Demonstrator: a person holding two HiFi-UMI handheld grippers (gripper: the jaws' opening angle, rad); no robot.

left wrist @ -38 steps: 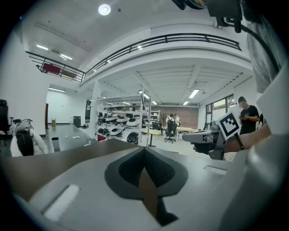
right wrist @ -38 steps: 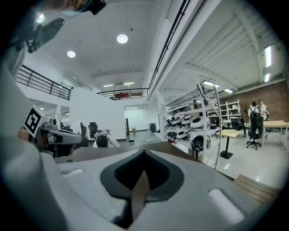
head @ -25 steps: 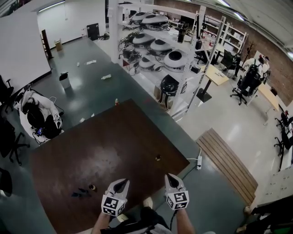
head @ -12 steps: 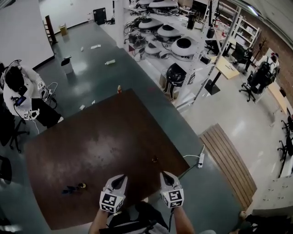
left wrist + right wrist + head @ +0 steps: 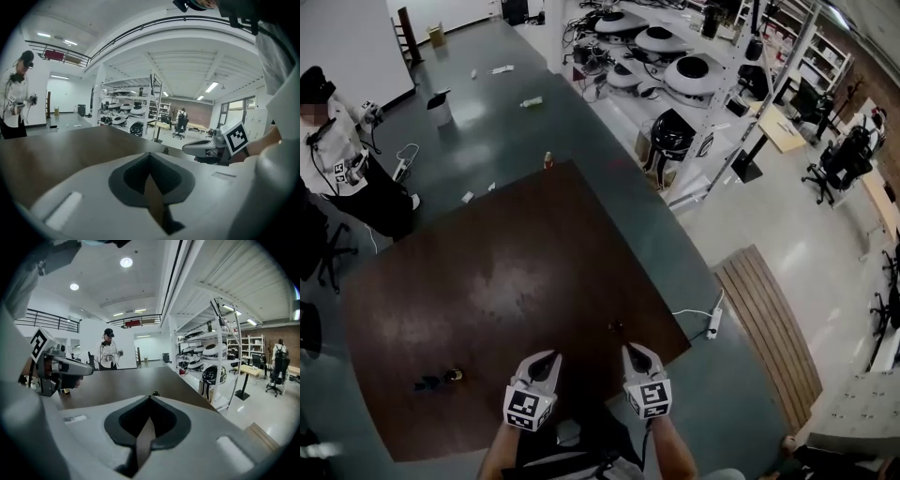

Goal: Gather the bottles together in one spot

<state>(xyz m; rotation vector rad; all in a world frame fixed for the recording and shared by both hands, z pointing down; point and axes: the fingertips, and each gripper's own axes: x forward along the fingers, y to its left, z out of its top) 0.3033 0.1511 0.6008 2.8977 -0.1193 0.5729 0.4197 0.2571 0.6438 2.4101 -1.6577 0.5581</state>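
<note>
Three small bottles stand far apart on the dark brown table (image 5: 516, 272). One bottle (image 5: 547, 159) is at the far corner. A second bottle (image 5: 616, 327) is by the right edge, just ahead of my right gripper (image 5: 634, 353). A third bottle (image 5: 456, 376) stands near left, next to a dark object (image 5: 427, 382). My left gripper (image 5: 547, 359) hovers beside the right one over the near edge. Both are shut and hold nothing. The right-edge bottle (image 5: 154, 393) shows past the closed jaws in the right gripper view and as a bottle (image 5: 165, 151) in the left gripper view.
A person (image 5: 337, 159) in white stands on the green floor beyond the table's left corner. Metal racks (image 5: 675, 75) with white domed devices stand behind the table. A slatted wooden board (image 5: 769, 319) and a power strip (image 5: 712, 323) lie on the floor to the right.
Both grippers have sunk toward the table's near edge and edged a little forward. The person at the left has stepped closer to the table's corner.
</note>
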